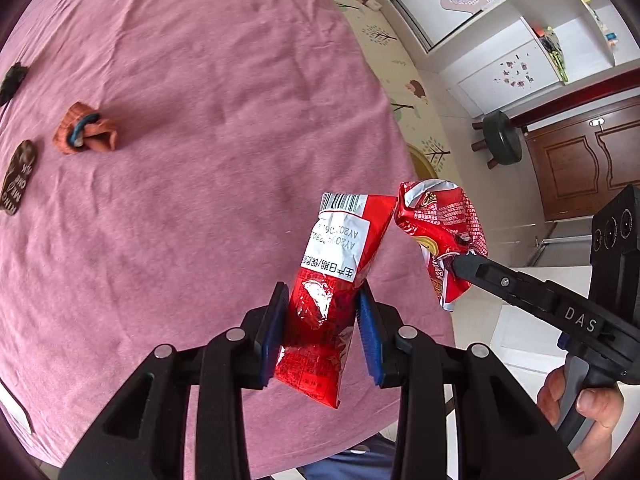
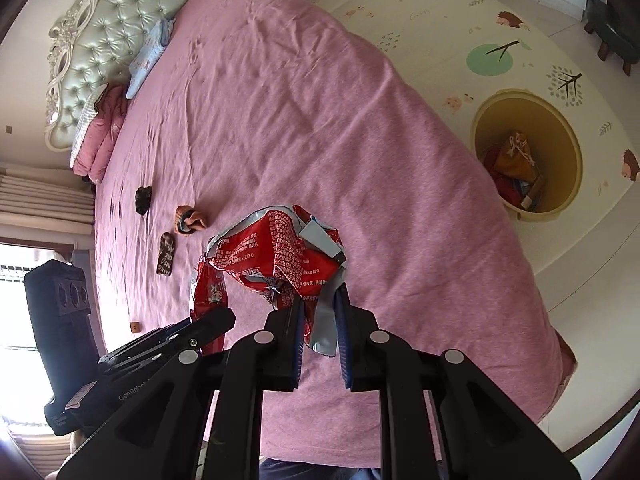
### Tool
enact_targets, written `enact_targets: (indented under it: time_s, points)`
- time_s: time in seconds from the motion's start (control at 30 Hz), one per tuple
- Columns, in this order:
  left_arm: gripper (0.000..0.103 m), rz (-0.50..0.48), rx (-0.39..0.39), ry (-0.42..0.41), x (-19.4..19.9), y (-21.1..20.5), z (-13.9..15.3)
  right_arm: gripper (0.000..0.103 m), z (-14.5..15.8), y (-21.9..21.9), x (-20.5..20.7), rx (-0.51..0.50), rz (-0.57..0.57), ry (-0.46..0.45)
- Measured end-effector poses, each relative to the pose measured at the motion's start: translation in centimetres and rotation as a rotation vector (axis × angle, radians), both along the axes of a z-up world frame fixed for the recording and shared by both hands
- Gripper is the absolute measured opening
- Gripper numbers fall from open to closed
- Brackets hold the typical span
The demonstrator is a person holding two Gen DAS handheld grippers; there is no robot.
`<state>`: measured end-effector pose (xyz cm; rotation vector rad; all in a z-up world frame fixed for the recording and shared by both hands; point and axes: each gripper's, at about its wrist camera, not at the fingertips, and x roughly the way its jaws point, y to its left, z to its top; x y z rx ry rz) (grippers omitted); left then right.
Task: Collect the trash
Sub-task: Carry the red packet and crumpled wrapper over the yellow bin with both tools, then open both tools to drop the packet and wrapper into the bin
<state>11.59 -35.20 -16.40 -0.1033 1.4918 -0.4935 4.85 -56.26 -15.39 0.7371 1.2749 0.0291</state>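
My left gripper [image 1: 322, 308] is shut on a red snack packet [image 1: 332, 264] with a white barcode label, held in the air over the pink bed [image 1: 200, 160]. To its right, my right gripper [image 1: 460, 262] pinches a crumpled red wrapper [image 1: 440, 224]. In the right wrist view, the right gripper [image 2: 320, 316] is shut on that red-and-silver wrapper [image 2: 276, 256]. The left gripper [image 2: 208, 320] shows beside it with its red packet [image 2: 208, 294]. A yellow bin [image 2: 564, 160] with trash inside stands on the floor right of the bed.
On the bed lie an orange crumpled piece [image 2: 188, 220], a brown wrapper [image 2: 166, 256] and a dark scrap [image 2: 143, 199]. Pillows [image 2: 146, 56] rest by the headboard. A dark stool [image 1: 500, 138] stands on the patterned floor mat [image 2: 440, 20]. A hand [image 1: 576, 400] grips the right handle.
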Motion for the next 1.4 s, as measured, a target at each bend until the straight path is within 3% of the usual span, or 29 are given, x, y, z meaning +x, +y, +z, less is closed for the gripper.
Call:
enact_targets:
  time_s: [0.67, 1.1, 1.3, 1.33, 1.37, 1.4]
  points:
    - [0.035, -0.246, 0.011, 0.032, 3.6, -22.4, -2.7, 0.015, -2.2, -20.6, -2.2, -0.016, -0.346, 0.011]
    - [0.035, -0.363, 0.019, 0.039, 6.7, -32.2, -5.1, 0.015, -3.9, -27.3, -0.4, -0.022, -0.469, 0.02]
    - [0.038, -0.352, -0.013, 0.053, 8.3, -34.2, -5.6, 0.021, -4.1, -29.1, 0.4, -0.023, -0.5, 0.019]
    - [0.04, -0.35, -0.012, 0.051, 8.5, -34.4, -5.7, 0.022, -4.2, -29.1, 0.5, -0.025, -0.503, 0.024]
    - [0.051, -0.343, -0.005, 0.044, 8.7, -34.5, -5.8, 0.025, -4.3, -29.3, 0.6, -0.03, -0.509, 0.026]
    - [0.072, -0.334, 0.008, 0.037, 8.8, -34.6, -5.8, 0.036, -4.3, -29.4, 0.6, -0.032, -0.52, 0.028]
